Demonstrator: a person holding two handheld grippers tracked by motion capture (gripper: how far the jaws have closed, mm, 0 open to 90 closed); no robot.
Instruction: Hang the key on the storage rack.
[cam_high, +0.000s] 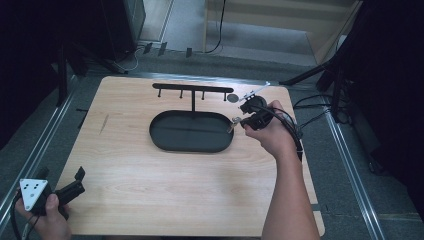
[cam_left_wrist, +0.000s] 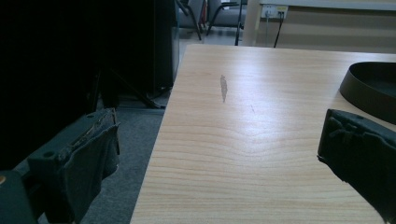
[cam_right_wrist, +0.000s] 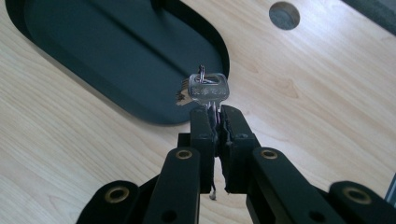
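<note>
The keys sat pinched between the jaws of my right tongs, their silver heads sticking up past the tips. They hung just above the right end of the black oval tray, over its rim, not touching it. From the high view the same keys showed as a small bright spot at the tray's right edge, with my right tongs in my right hand behind them. A black rack with short pegs stood on a post rising from the tray. A round grey hole lay in the table beyond the tray. My left tongs rested at the near left corner of the table, jaws spread wide and holding nothing, in my left hand.
</note>
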